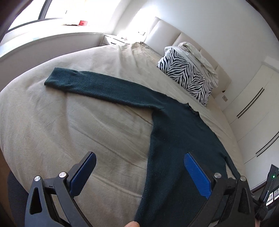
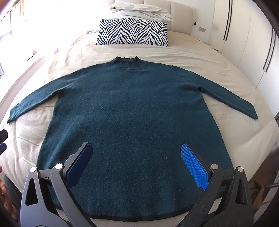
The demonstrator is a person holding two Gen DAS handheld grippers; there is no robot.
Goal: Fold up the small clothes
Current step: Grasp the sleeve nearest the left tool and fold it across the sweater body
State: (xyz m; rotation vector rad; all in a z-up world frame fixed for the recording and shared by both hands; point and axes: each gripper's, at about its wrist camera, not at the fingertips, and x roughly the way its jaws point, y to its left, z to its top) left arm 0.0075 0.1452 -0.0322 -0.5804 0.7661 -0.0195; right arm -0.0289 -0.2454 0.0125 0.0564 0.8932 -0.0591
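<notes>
Left wrist view: the left gripper (image 1: pixel 139 167) gapes wide, empty, above a fuzzy dark-teal knit sweater (image 1: pixel 174 136) on the wrinkled beige bedsheet (image 1: pixel 69 131).

Right wrist view: the right gripper (image 2: pixel 136 158) hangs wide, empty, above the sweater (image 2: pixel 130 113), flat, sleeves outstretched.

Bare beige bed cover (image 2: pixel 235 97) lies open on both sides of the teal sweater (image 2: pixel 132 111), so my right gripper (image 2: pixel 137 162) and left gripper (image 1: pixel 139 171), both spread wide with nothing between the fingers, can pass there. Beyond the collar, the zebra-print cushion (image 2: pixel 132 33) and the folded bedding (image 2: pixel 141 10) on top of it block the headboard (image 2: pixel 181 12) end.
</notes>
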